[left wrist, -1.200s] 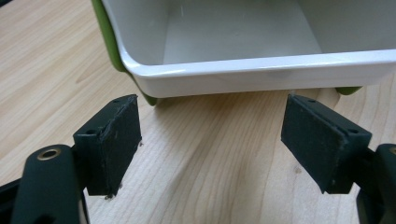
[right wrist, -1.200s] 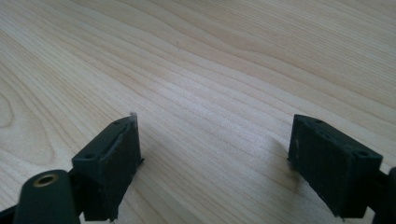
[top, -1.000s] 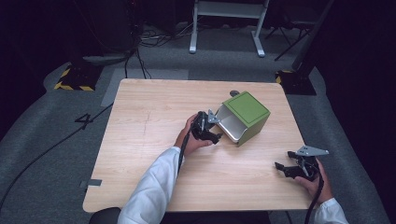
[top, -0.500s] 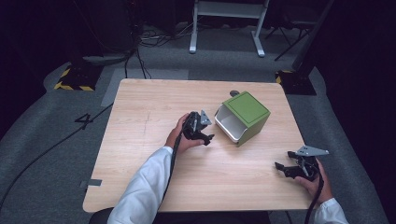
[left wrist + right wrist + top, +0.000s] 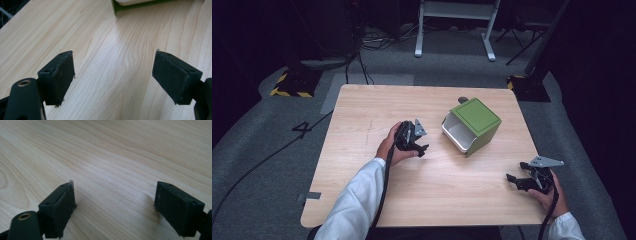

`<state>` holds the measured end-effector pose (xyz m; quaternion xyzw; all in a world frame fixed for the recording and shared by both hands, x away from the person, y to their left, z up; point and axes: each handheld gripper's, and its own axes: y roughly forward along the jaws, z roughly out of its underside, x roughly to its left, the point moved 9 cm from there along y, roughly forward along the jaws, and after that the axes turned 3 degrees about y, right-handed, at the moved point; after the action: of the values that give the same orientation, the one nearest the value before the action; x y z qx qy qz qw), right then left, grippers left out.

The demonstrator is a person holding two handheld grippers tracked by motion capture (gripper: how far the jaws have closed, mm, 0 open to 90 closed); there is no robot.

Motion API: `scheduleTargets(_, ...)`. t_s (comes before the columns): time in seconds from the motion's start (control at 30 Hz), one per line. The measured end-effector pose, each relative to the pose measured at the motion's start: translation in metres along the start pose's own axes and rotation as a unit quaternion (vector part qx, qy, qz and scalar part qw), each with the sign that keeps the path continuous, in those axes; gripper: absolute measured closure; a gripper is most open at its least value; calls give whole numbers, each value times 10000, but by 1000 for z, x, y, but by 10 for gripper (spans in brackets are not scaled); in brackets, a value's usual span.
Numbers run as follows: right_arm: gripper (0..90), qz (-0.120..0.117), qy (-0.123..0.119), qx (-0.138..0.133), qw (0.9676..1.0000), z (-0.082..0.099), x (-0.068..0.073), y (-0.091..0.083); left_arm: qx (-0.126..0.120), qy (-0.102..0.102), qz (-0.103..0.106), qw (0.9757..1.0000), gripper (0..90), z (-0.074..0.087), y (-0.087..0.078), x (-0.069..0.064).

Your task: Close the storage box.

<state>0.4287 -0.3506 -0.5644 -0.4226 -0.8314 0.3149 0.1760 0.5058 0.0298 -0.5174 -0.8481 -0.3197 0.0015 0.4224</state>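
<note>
Green box (image 5: 140, 5) cut off by top edge in left gripper view; small dark object (image 5: 463, 99) behind it unclear

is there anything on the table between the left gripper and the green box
Nothing visible. The left gripper is open and sits just left of the green box, with bare table between them. In the left gripper view, wood runs unbroken from the fingers to the box's edge.

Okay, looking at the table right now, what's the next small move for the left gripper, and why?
Probably ease the left gripper forward toward the green box. The box lies on its side, its white inside facing that gripper, which sits apart from it, jaws open over bare table and holding nothing. The right gripper, also open, sits farther off near the table's corner, so the left seems better placed.
</note>
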Motion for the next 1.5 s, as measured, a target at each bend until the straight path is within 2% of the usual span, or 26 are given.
scheduleTargets(0.27,169,0,0,0,10000,0,0,0,159,118,-93,9998,185,15,-21,1)
scheduleTargets(0.37,170,0,0,0,10000,0,0,0,184,159,-219,9995,187,23,-27,2)
scheduleTargets(0.47,169,-1,-1,1,10000,0,0,0,210,98,-249,9994,188,32,-31,2)
scheduleTargets(0.77,169,1,-1,0,10000,0,0,0,513,148,-466,9975,187,66,-49,7)
scheduleTargets(0.87,169,0,-1,1,10000,0,0,0,581,96,-497,9970,190,78,-54,7)
scheduleTargets(0.93,169,0,-2,0,10000,0,0,0,600,-14,-393,9974,189,84,-58,7)
scheduleTargets(1.0,169,-1,-2,0,10000,0,0,0,580,-14,-513,9970,190,90,-63,9)
scheduleTargets(1.1,169,-1,0,0,10000,0,0,0,596,-89,-524,9968,190,101,-67,10)
scheduleTargets(1.17,169,-2,-1,0,10000,0,0,0,661,-189,-459,9966,189,110,-68,9)
scheduleTargets(1.43,169,-1,-2,0,10000,0,0,0,736,-280,-605,9951,191,138,-81,13)
scheduleTargets(1.5,169,0,-2,0,10000,0,0,0,740,-321,-580,9951,193,145,-84,13)
